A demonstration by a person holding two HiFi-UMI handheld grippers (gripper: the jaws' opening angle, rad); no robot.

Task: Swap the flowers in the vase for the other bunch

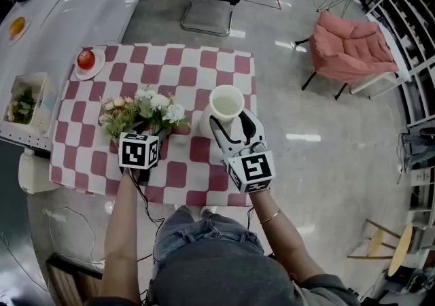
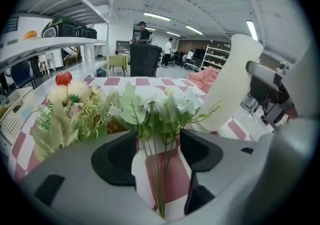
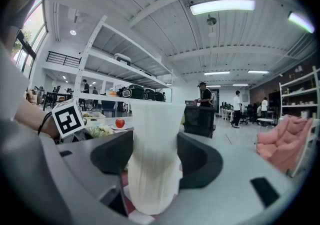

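Two bunches (image 1: 141, 113) on table (image 1: 224, 60); R gripper (image 1: 234, 128) clamps vase (image 1: 225, 104), L gripper (image 2: 159, 151) gapes.

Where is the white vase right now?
In the head view the white vase is right of the middle of the checked table, held between the jaws of the right gripper, with the flower bunches just to its left.

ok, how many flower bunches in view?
2. Both lie on the table, left of the empty vase: the peach bunch farther left, the white bunch beside it, stems between the fingers of the left gripper.
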